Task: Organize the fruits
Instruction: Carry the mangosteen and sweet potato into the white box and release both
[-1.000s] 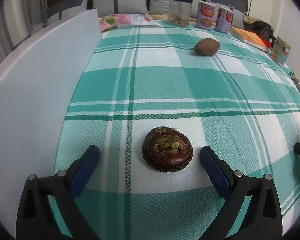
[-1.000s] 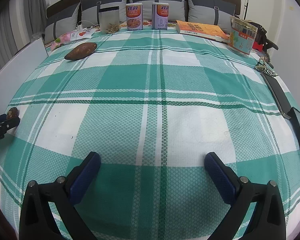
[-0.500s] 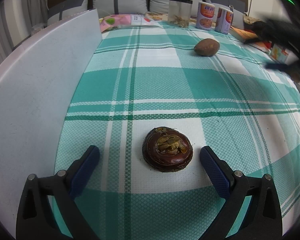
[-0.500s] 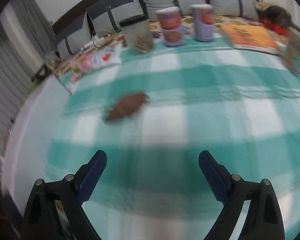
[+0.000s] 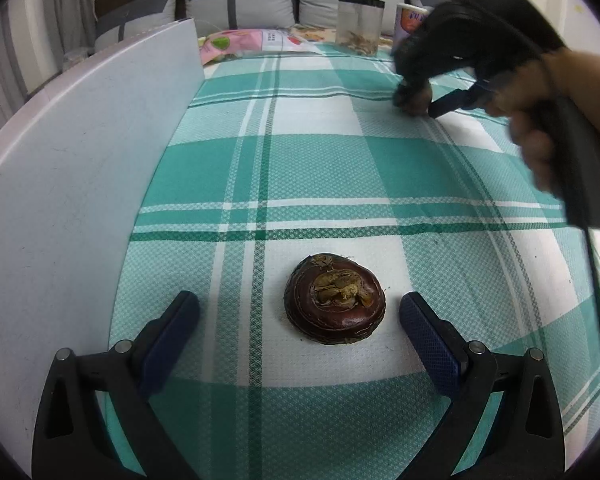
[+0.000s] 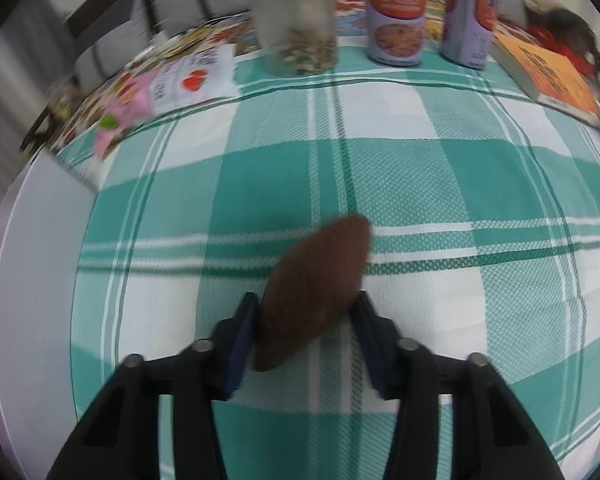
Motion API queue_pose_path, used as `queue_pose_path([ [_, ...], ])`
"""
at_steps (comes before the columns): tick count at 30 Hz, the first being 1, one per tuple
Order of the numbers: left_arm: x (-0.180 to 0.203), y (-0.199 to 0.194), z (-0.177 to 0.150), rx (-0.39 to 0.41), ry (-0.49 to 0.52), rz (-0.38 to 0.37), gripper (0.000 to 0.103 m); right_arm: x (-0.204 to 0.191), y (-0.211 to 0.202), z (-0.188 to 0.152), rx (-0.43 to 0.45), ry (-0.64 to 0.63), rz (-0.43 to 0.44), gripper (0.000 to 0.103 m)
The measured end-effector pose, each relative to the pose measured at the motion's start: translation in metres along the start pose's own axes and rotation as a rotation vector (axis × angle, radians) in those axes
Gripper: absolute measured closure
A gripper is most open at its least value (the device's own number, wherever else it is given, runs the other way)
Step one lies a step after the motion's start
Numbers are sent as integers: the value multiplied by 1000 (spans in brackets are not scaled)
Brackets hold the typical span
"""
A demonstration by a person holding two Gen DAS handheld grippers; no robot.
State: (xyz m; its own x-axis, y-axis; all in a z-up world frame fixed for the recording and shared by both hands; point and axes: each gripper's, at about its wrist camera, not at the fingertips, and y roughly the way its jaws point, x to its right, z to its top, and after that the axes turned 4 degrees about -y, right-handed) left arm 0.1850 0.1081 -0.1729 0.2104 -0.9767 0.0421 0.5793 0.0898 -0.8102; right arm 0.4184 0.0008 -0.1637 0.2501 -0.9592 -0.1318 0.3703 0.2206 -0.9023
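Right gripper [image 6: 306,312] jaws clamped on sweet potato [image 6: 316,292], clear only in right view. Left gripper [image 5: 298,314] jaws open around one water chestnut [image 5: 335,298] on checked cloth [image 5: 320,168]. Two cans [image 6: 396,16].

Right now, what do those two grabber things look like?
Each tool is black plastic with two fingers. The left tool has dark blue pads with a fine bumpy grid, triangle cut-outs in the arms and round silver pins at the joints. The right tool is built the same. From the left camera, it has a bulky black body, a pistol-style handle, a thin black cable and a tiny green light on top.
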Motion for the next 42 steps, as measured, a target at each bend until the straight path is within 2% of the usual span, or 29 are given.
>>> queue_pose_path([
  [6, 0, 0, 0, 1, 0, 0, 2, 20, -34, -31, -21, -181, 84, 70],
  [10, -1, 0, -1, 1, 1, -1, 2, 43, -53, -62, -96, -277, 146, 70],
  [14, -1, 0, 0, 1, 0, -1, 2, 65, -69, -94, -152, -313, 210, 70],
  [18, -2, 0, 0, -3, -3, -21, 2, 89, -76, -114, -173, -277, 244, 68],
  [20, -8, -2, 1, -13, -9, -74, 2, 99, -76, -119, -173, -236, 250, 49],
  [21, -11, -4, 0, -23, -10, -103, 2, 105, -79, -122, -167, -207, 264, 30],
  [22, -15, -6, 1, -36, -14, -134, 2, 112, -82, -123, -149, -162, 284, 23],
  [24, -24, -12, 1, -63, -39, -201, 3, 118, -87, -125, -127, -127, 304, 23],
  [26, -27, -14, 3, -80, -47, -222, 4, 119, -92, -123, -120, -111, 297, 23],
  [31, -10, -16, 15, -54, 31, -166, 7, 101, -94, -100, -144, -124, 242, 23],
  [32, -4, -13, 16, -55, 52, -152, 12, 97, -92, -97, -160, -131, 227, 23],
  [34, 4, -8, 15, -79, 90, -130, 58, 91, -87, -92, -185, -138, 204, 23],
  [35, 8, -4, 14, -97, 107, -118, 57, 88, -84, -91, -197, -144, 189, 23],
  [37, 13, -5, 12, -68, 125, -88, 58, 79, -77, -89, -204, -172, 166, 25],
  [38, 14, -6, 12, -63, 119, -85, 58, 72, -72, -90, -215, -201, 148, 27],
  [39, 12, -7, 11, -65, 102, -92, 58, 67, -68, -91, -216, -223, 134, 38],
  [40, 10, -9, 11, -67, 85, -100, 58, 61, -63, -92, -219, -252, 116, 58],
  [41, 7, -12, 10, -67, 70, -108, 58, 56, -58, -96, -237, -285, 88, 63],
  [42, 3, -18, 9, -66, 43, -126, 58, 52, -54, -100, -250, -308, 51, 63],
])
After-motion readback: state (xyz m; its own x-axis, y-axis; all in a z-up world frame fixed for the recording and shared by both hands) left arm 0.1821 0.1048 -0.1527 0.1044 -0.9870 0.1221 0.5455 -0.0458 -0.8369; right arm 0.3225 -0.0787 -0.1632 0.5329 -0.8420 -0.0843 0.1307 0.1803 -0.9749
